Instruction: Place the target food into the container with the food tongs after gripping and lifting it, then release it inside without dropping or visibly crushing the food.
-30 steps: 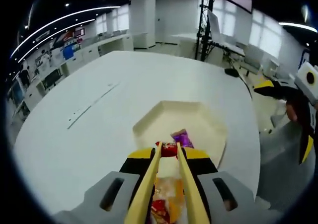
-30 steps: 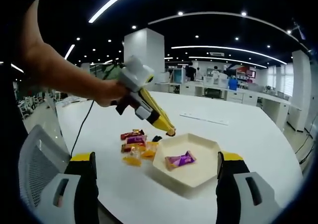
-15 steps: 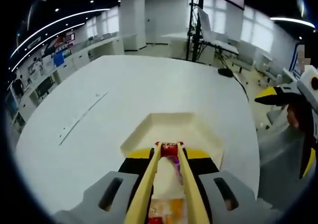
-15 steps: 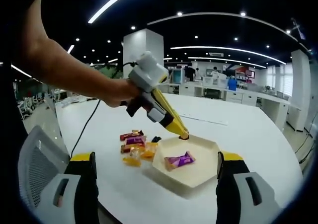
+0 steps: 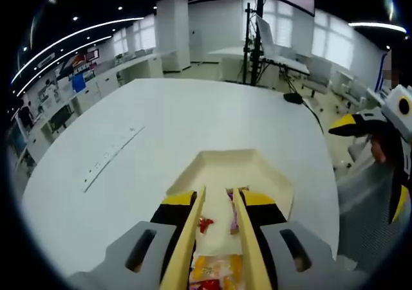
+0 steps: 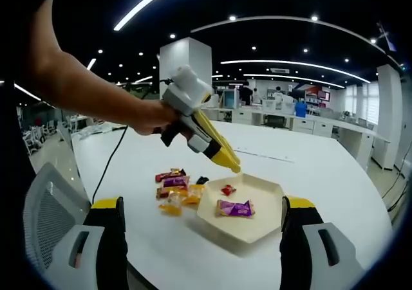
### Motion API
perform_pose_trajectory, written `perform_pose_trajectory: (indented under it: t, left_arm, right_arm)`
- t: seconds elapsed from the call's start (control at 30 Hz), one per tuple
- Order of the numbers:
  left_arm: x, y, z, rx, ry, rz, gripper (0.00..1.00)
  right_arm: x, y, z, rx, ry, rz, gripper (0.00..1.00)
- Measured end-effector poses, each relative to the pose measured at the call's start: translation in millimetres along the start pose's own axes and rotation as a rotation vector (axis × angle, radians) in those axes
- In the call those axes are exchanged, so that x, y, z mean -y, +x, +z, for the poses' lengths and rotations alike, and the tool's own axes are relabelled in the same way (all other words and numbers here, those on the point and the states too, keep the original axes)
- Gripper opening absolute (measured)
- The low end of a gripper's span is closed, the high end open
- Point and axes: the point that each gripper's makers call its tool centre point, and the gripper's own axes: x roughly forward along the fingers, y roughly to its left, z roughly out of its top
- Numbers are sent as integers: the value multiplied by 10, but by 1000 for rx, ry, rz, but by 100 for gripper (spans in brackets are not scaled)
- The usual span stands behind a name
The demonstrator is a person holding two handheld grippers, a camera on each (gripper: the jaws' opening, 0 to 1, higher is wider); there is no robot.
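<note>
A cream hexagonal tray [image 5: 212,158] lies on the white table just past my left gripper [image 5: 219,191], whose yellow tongs stand slightly apart with nothing between the tips. A red candy [image 5: 205,224] and a purple candy [image 5: 232,220] lie loose in the tray under the tongs. In the right gripper view a hand holds the left gripper [image 6: 233,167] tilted down over the tray [image 6: 257,229], tips just above the red candy [image 6: 228,190], with the purple candy [image 6: 235,208] nearer. My right gripper [image 6: 203,204] hangs wide open and empty in front.
Several wrapped snacks [image 6: 174,188] lie in a pile left of the tray. A black cable [image 6: 106,168] trails across the table [image 6: 335,174] behind them. A mesh chair back [image 6: 51,203] stands at the near left. A thin strip [image 5: 112,156] lies on the table's far side.
The tongs have spread and the red candy has dropped from their tips into the tray, beside the purple one. The left gripper has lifted slightly. The right gripper has stayed still.
</note>
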Motion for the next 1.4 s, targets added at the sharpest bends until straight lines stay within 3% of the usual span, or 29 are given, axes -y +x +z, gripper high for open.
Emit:
perform_pose_trajectory:
  t: [0.4,0.63,0.93,1.4]
  left_arm:
    - [-239,-368,-107,27,-18,45,24]
    - [-340,-518,-261,30,-52,79,24]
    - [-353,-683,-430,38,-83,110,24]
    - [-146,-817,-708,35,-106,121,25]
  right_arm:
    - [-5,7,2,0,1,2,99]
    - [-8,8,-1,-1,1,6,99]
    - [-10,8,-13,-7,-2,7,99]
    - [-22,15,-30,-16,-3,13,99]
